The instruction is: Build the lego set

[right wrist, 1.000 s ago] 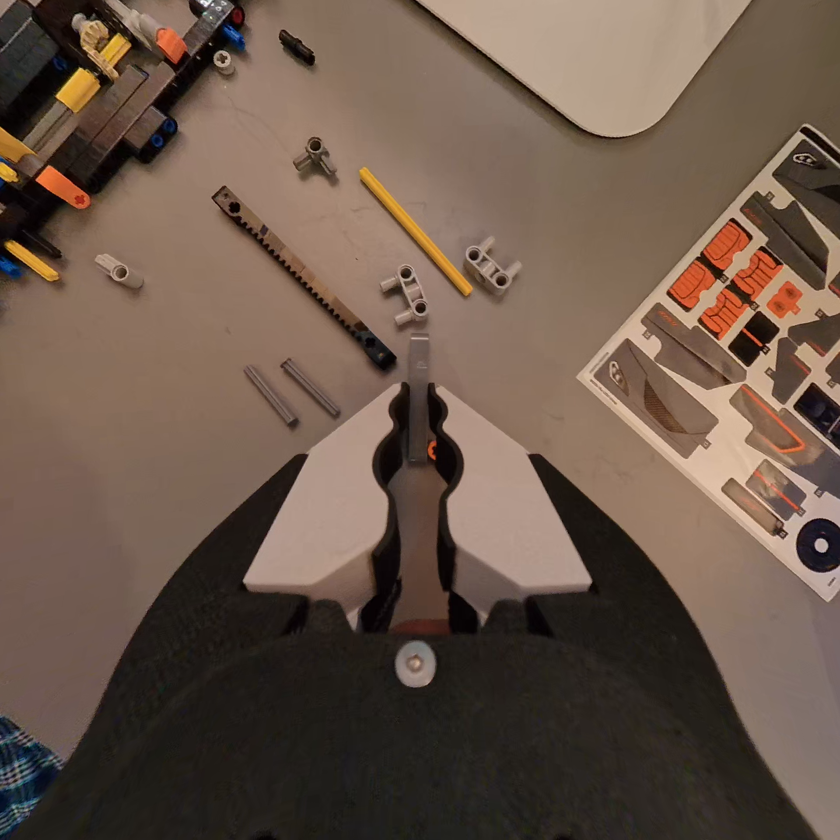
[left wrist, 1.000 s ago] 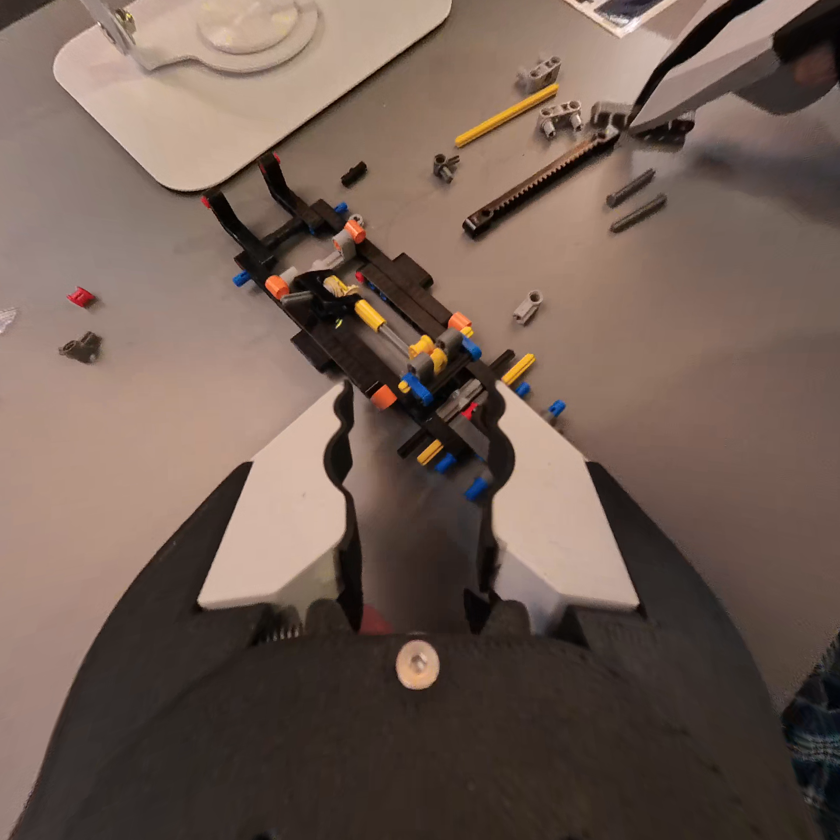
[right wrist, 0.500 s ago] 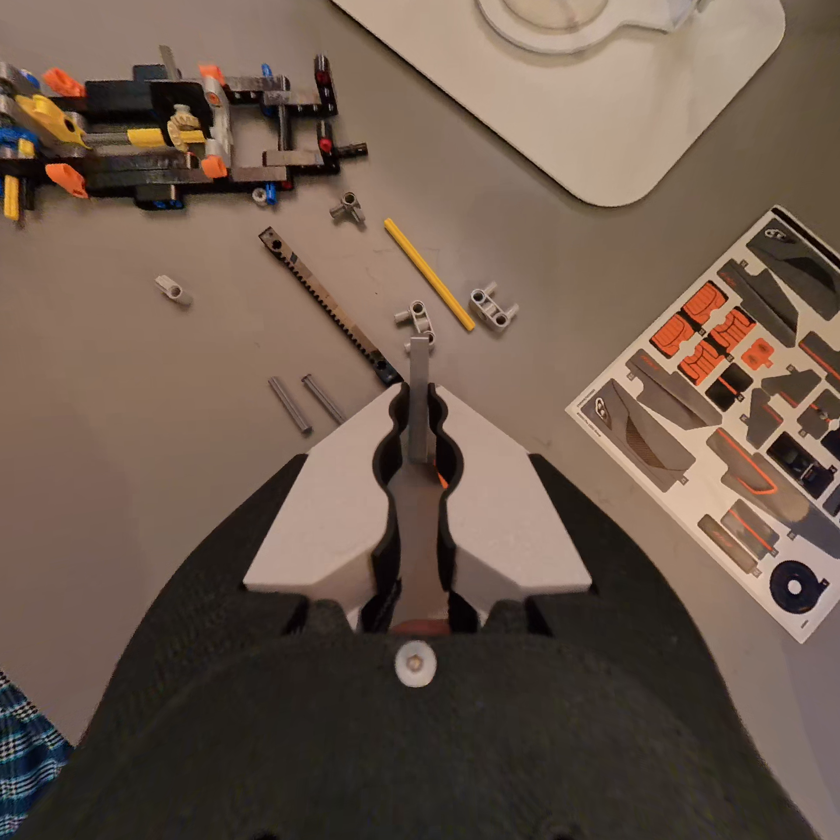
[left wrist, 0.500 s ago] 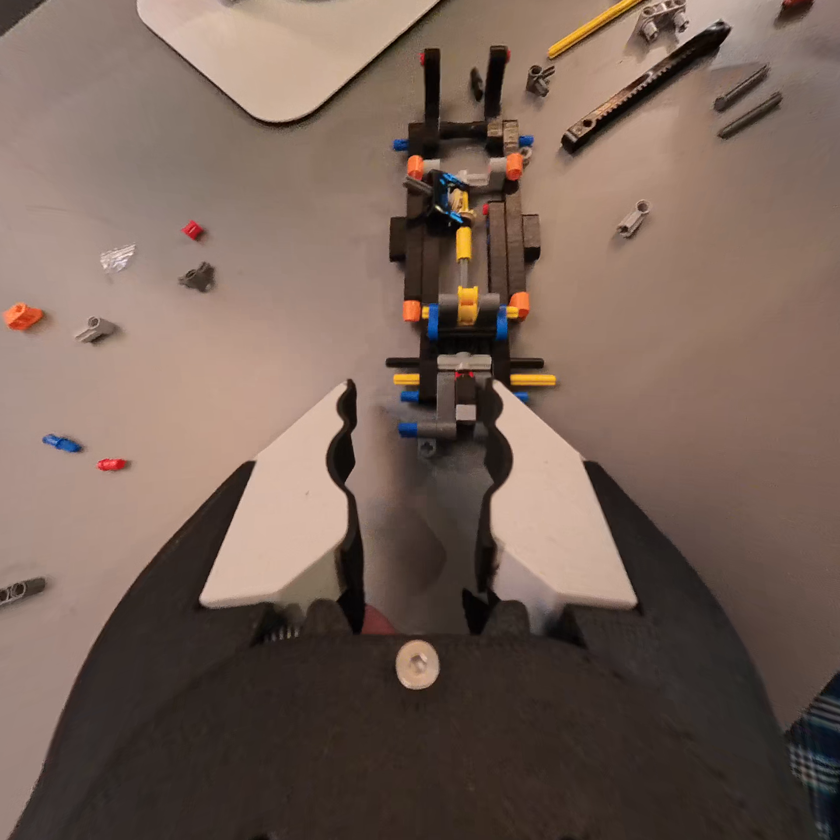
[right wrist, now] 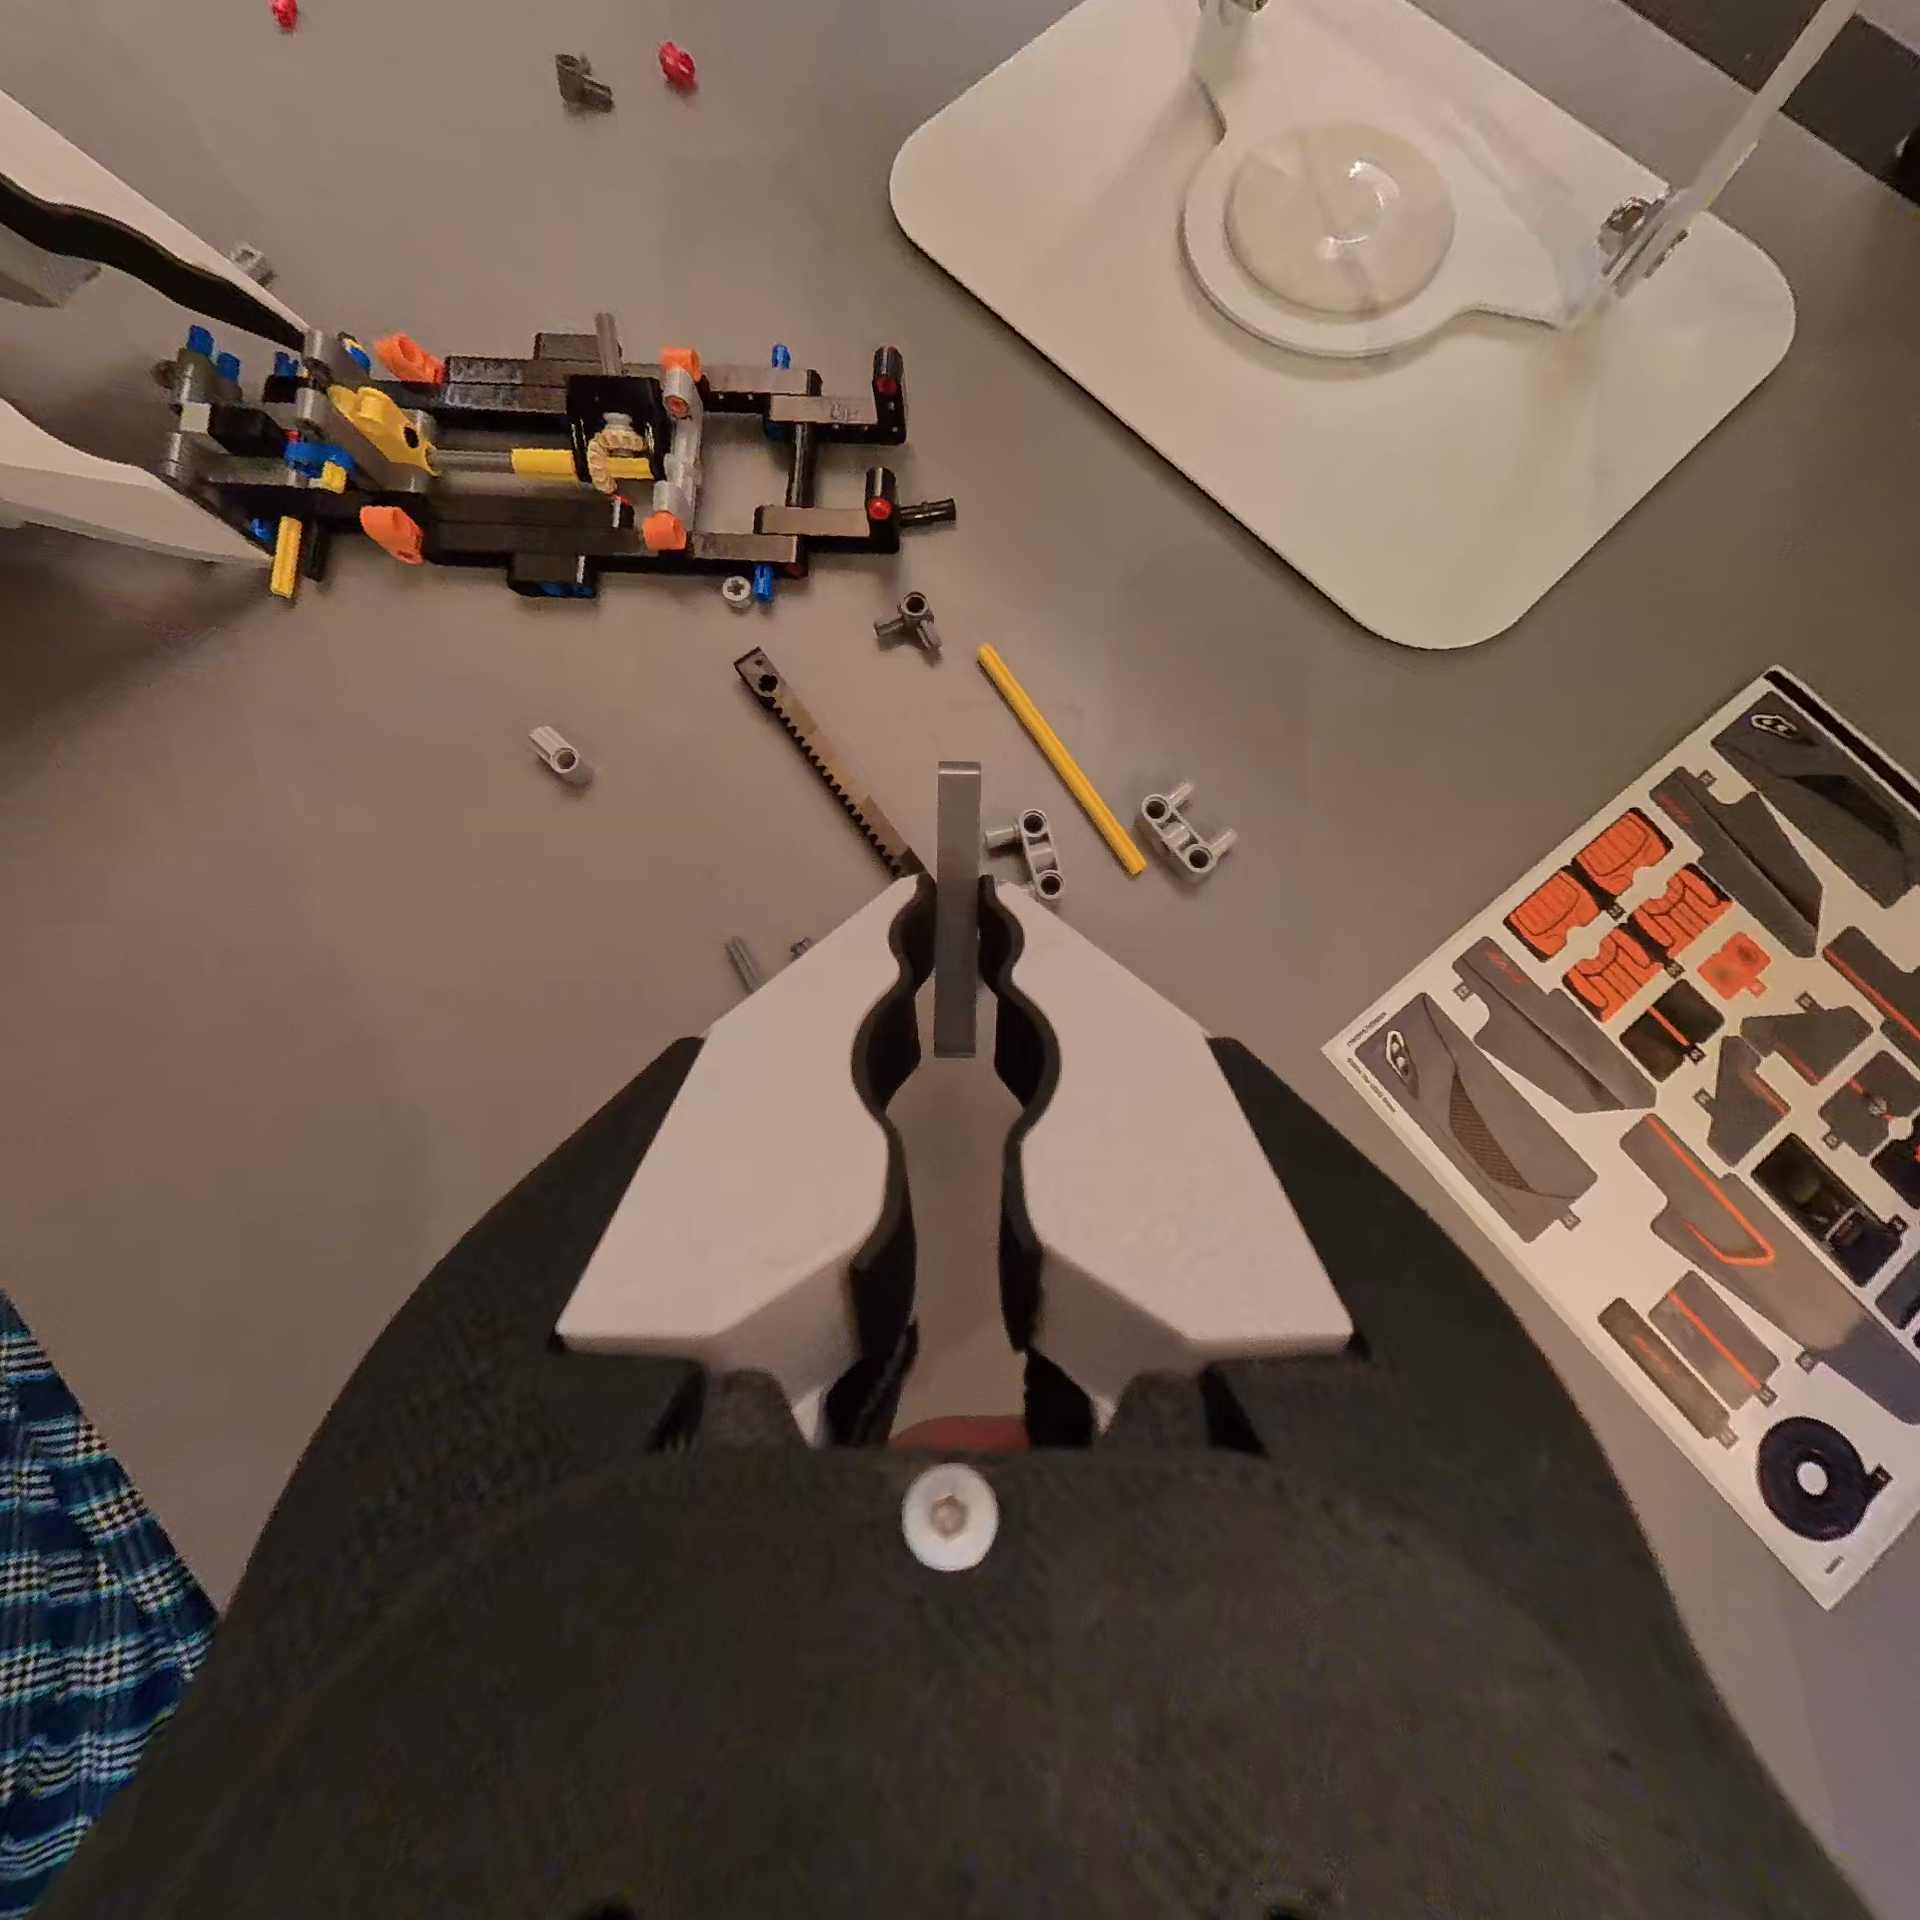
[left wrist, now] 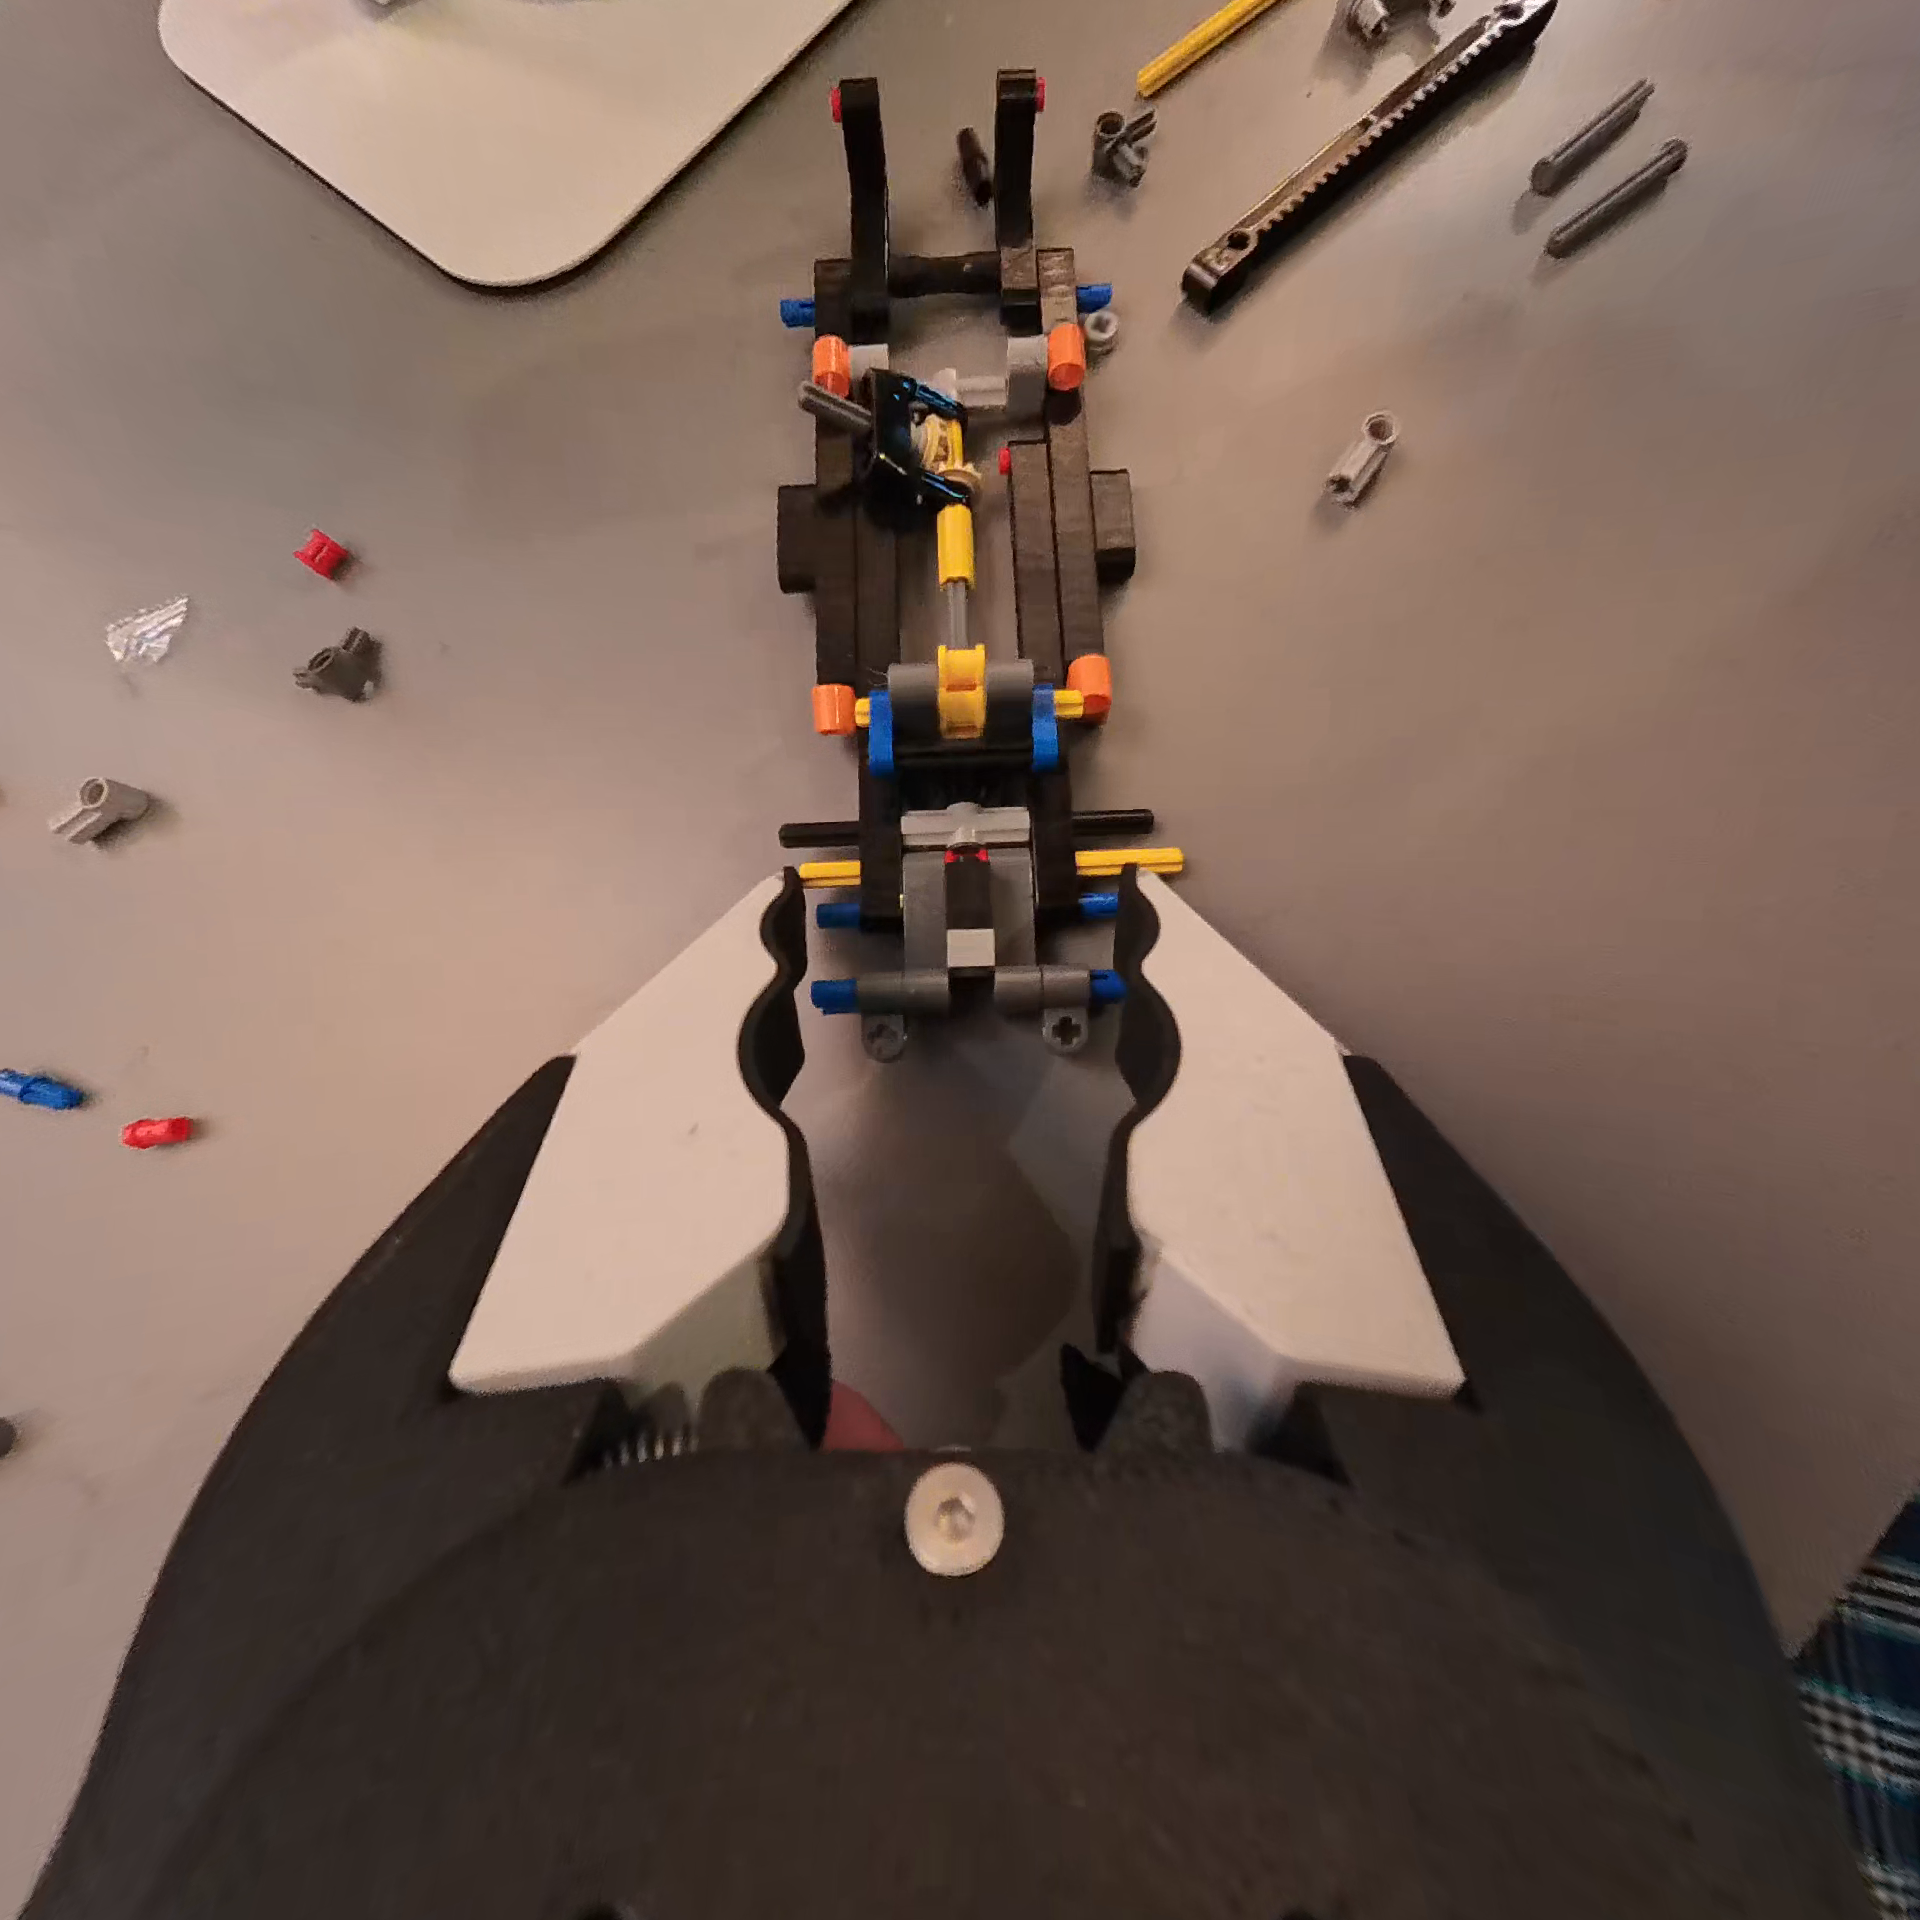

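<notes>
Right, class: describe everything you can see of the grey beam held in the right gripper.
The grey beam is a thin, flat, matte plastic-looking bar seen edge-on. The right gripper is shut on its lower part; its squared upper end sticks out past the fingertips, above the grey table, pointing towards the toothed rack. Only the gripper visibly touches it.

Left gripper [left wrist: 961, 935] is held open, fingertips flanking the near end of the lego chassis [left wrist: 956, 540] at frame centre; contact apparently not made. Toothed rack [left wrist: 1361, 156] is seen upper right.

white stand base [right wrist: 1455, 499] with a clear dome [right wrist: 1335, 218] on the grey table [right wrist: 312, 935]; plaid cloth [right wrist: 73, 1558].
</notes>
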